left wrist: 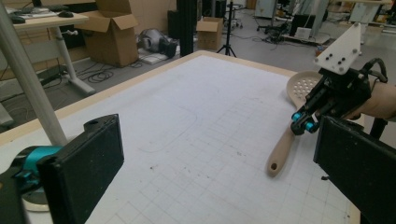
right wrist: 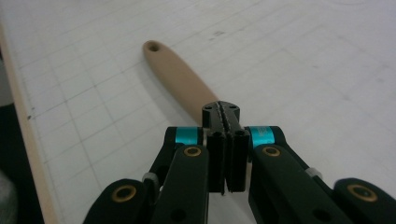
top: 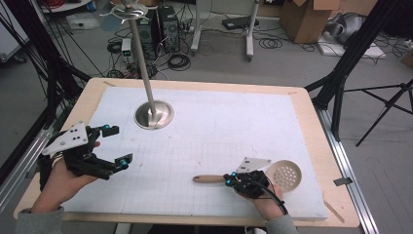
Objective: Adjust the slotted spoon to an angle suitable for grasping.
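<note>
**benchwatcher:** ok so where's the skimmer sitting? Looks like a wooden slotted spoon (top: 272, 175) lying flat on the white gridded mat (top: 209, 141), near the front right of the table (top: 311, 112). The round perforated bowl points right and the handle runs left, ending in a little hanging hole.

**gridmat_guy:** yep. The right gripper (top: 229, 180) is down over the handle, roughly mid-length. In the right gripper view its jaws look pressed together right above the handle (right wrist: 180, 79), and the contact spot is hidden behind the jaw tips. So honestly can't tell if it's pinching the wood or just clenched on top of it.

**benchwatcher:** fair. And the left one?

**gridmat_guy:** The left gripper (top: 114, 145) is off near the front left edge, held up in the person's hand (top: 61, 183) with its jaws spread wide and nothing between them. In the left gripper view you look between the two black pads straight across the mat at the spoon and the other gripper (left wrist: 306, 125).

**benchwatcher:** what's the metal thing at the back?

**gridmat_guy:** a round steel base (top: 154, 115) with a pole (top: 143, 63) rising from it, standing on the mat behind the left gripper, well apart from the spoon.
</note>
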A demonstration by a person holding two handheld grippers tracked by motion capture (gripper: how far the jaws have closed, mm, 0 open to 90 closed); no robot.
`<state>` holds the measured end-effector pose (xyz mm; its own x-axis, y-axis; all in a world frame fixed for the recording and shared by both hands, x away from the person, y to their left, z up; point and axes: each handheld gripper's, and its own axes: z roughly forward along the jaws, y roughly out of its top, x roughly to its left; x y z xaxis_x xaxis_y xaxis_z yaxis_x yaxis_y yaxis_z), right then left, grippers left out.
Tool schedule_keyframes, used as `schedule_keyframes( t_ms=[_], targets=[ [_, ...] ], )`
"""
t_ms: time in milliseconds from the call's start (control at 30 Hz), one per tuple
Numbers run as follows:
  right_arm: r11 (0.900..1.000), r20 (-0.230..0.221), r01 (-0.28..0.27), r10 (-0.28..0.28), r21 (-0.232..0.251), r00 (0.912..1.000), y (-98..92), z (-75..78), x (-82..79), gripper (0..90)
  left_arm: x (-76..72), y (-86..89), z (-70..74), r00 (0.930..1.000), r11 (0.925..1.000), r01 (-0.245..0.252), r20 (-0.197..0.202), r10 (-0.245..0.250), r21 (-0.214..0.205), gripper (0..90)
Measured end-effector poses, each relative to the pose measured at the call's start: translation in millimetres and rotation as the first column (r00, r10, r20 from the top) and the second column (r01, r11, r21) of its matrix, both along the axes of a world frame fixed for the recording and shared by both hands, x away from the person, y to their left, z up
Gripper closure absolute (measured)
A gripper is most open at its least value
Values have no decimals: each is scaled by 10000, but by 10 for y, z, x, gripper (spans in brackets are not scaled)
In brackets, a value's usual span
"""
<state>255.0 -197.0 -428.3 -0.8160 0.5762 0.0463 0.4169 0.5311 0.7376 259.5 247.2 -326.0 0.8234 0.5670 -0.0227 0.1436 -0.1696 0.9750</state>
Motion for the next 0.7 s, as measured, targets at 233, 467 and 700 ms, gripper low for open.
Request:
schedule_keyframes(
  t_ms=[233,467,700],
  targets=[
    [9970,-167,-736,733,-230,9972,174,-64,43,892,-38,61,-9,9999,9999,-170,-28,170,33,20],
    [9961,-129,-786,781,-408,9969,263,-101,109,892,-59,77,-9,9998,9998,-210,-13,211,74,20],
    [9985,-89,-438,435,-321,9990,299,-117,235,892,-85,117,-14,9995,9995,-319,-22,319,74,20]
  ],
)
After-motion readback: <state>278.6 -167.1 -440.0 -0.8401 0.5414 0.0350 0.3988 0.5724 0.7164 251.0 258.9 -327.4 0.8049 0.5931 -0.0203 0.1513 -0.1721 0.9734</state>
